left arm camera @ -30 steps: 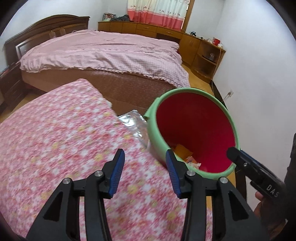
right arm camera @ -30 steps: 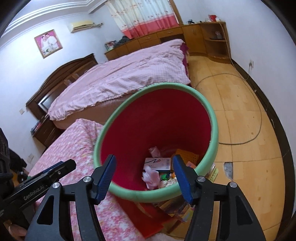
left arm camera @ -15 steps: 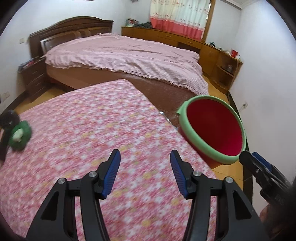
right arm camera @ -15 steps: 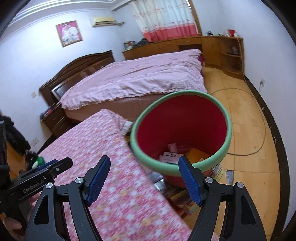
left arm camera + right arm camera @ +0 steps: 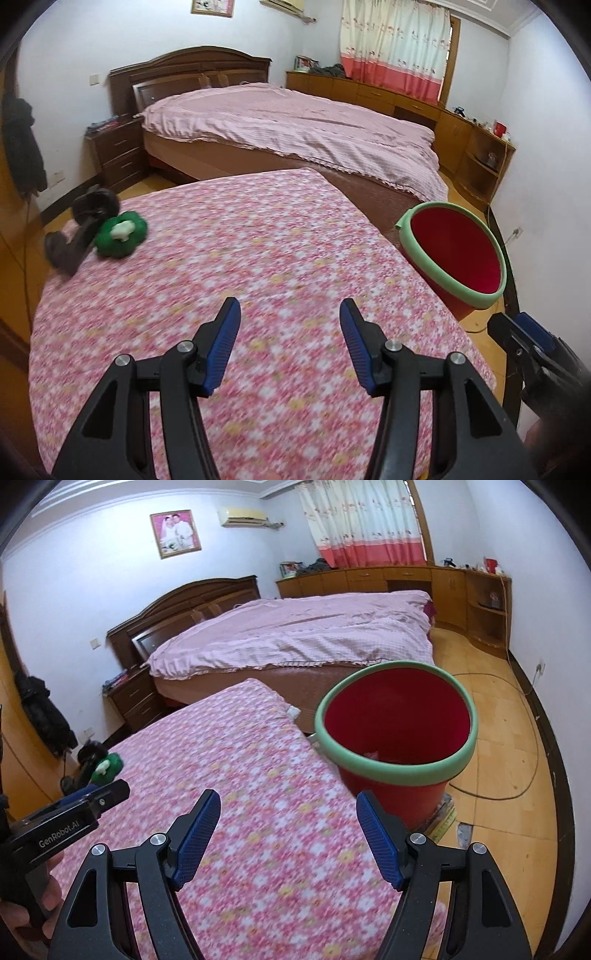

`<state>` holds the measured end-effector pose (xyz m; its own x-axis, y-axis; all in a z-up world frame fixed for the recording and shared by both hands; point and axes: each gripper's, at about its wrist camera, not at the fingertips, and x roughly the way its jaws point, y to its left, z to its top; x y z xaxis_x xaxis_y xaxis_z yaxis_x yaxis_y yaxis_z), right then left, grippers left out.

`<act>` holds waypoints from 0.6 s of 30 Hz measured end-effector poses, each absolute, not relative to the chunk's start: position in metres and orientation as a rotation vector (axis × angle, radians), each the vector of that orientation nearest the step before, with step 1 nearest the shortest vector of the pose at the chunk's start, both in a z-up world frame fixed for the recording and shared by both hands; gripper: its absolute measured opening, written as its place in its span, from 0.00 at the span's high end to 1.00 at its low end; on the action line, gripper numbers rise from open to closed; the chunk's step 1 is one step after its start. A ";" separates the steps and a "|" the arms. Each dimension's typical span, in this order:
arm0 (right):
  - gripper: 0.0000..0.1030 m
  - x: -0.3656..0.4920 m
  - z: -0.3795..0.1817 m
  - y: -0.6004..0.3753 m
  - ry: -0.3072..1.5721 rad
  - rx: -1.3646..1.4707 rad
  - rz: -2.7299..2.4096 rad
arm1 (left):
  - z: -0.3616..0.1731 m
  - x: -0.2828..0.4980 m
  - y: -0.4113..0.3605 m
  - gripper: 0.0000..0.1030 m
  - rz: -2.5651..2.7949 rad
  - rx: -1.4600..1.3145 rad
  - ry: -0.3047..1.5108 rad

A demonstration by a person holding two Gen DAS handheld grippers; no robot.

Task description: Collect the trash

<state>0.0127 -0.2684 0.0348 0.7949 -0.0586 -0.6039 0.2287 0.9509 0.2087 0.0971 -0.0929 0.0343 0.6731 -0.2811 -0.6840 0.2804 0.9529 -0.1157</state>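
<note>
Both the left gripper [image 5: 290, 341] and right gripper [image 5: 288, 836] have just been opening; their jaws stand apart, holding nothing above the floral cloth [image 5: 258, 258]. The red bin [image 5: 397, 734], close ahead earlier, now lies farther off to their right.

Left black two-finger gripper with blue ribbed pads [image 5: 290, 341]: jaws apart, nothing between, just been opening, pointing toward 12 o'clock and tilted downward. Right black two-finger gripper with blue ribbed pads [image 5: 288, 836]: jaws set wider, empty, also just been opening, aimed likewise. Bare hand [image 5: 22, 910] at 8 o'clock in right wrist view, wrapped round left gripper's handle.
</note>
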 end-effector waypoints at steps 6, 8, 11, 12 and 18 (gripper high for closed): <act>0.25 -0.003 0.040 -0.251 0.611 0.252 -0.123 | 0.041 0.074 -0.075 0.46 -0.274 -0.007 0.737; 0.25 -0.009 0.043 -0.245 0.597 0.252 -0.112 | 0.044 0.069 -0.070 0.46 -0.259 -0.013 0.725; 0.25 -0.019 0.046 -0.239 0.577 0.253 -0.104 | 0.047 0.060 -0.063 0.46 -0.236 -0.015 0.711; 0.25 -0.020 0.048 -0.238 0.571 0.253 -0.104 | 0.048 0.057 -0.060 0.46 -0.228 -0.015 0.707; 0.25 -0.031 0.057 -0.231 0.532 0.248 -0.100 | 0.051 0.045 -0.048 0.46 -0.207 -0.019 0.694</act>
